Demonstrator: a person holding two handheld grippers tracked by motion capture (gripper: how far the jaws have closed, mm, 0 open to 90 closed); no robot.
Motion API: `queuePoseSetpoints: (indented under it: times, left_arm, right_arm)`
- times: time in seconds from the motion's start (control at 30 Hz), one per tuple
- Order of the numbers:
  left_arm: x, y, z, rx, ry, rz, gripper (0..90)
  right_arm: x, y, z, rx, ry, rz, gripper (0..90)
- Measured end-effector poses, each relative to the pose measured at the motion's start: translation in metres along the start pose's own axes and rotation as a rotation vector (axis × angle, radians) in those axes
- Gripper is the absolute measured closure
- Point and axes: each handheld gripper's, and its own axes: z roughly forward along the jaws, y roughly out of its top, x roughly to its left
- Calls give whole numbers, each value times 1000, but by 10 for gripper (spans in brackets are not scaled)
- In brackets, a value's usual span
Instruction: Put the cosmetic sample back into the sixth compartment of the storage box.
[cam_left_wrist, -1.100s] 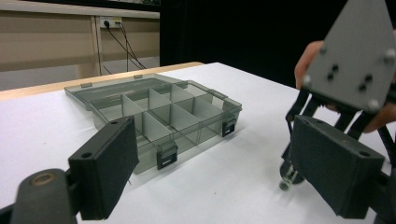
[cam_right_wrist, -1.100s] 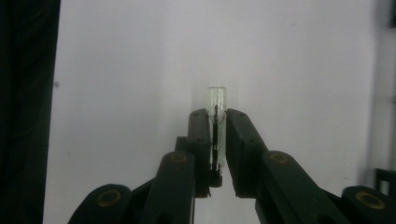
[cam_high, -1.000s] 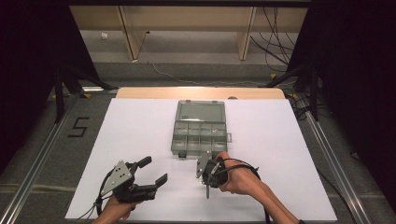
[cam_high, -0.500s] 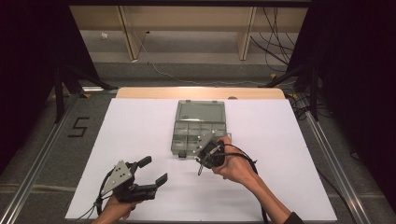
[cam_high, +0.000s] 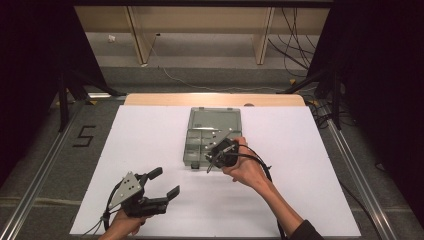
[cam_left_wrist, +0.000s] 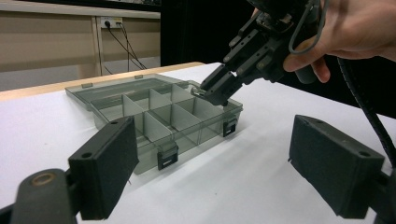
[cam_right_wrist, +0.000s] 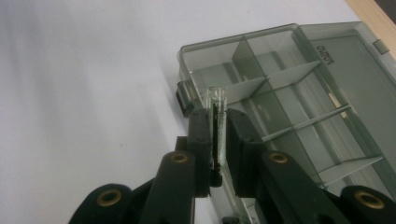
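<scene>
A smoky clear compartment box (cam_high: 215, 119) lies open on the white table, lid folded back, dividers showing (cam_right_wrist: 280, 74). My right gripper (cam_high: 210, 165) hangs over the box's near right corner, shut on a small clear tube (cam_right_wrist: 216, 95) that sticks out past the pads. The left gripper view catches that gripper (cam_left_wrist: 212, 93) tilted down above the box's front corner compartment (cam_left_wrist: 205, 109). My left gripper (cam_high: 165, 182) rests low near the table's front left, jaws wide open (cam_left_wrist: 219, 168) with nothing between them, facing the box.
The white sheet (cam_high: 300, 165) covers the table, with a wooden strip (cam_high: 215, 99) at its far edge. Metal rails (cam_high: 355, 175) run along both sides. Cables trail from each gripper and across the floor behind.
The right hand has carried the tube away from the table's front and up, to the box's near right corner. The left gripper has stayed put.
</scene>
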Motion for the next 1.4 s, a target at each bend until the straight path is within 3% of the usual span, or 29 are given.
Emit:
queuePoseSetpoints:
  times: [0.63, 0.93, 1.0, 1.3, 1.33, 1.4]
  left_arm:
    - [0, 0, 0, 3, 3, 1, 150]
    - [0, 0, 0, 0, 1, 0, 150]
    - [0, 0, 0, 0, 1, -1, 150]
    - [0, 0, -1, -3, 3, -5, 150]
    - [0, 0, 0, -8, 1, -6, 150]
    - [1, -1, 0, -12, -3, -6, 150]
  right_arm:
    - [-9, 7, 8, -37, -24, 46, 808]
    - [-14, 8, 18, -46, -25, 98, 808]
    - [-14, 9, 20, -34, -19, 134, 807]
    - [-19, 7, 31, -51, -18, 165, 806]
    - [-18, 8, 33, -44, -15, 193, 806]
    - [-18, 8, 35, -41, -16, 202, 805]
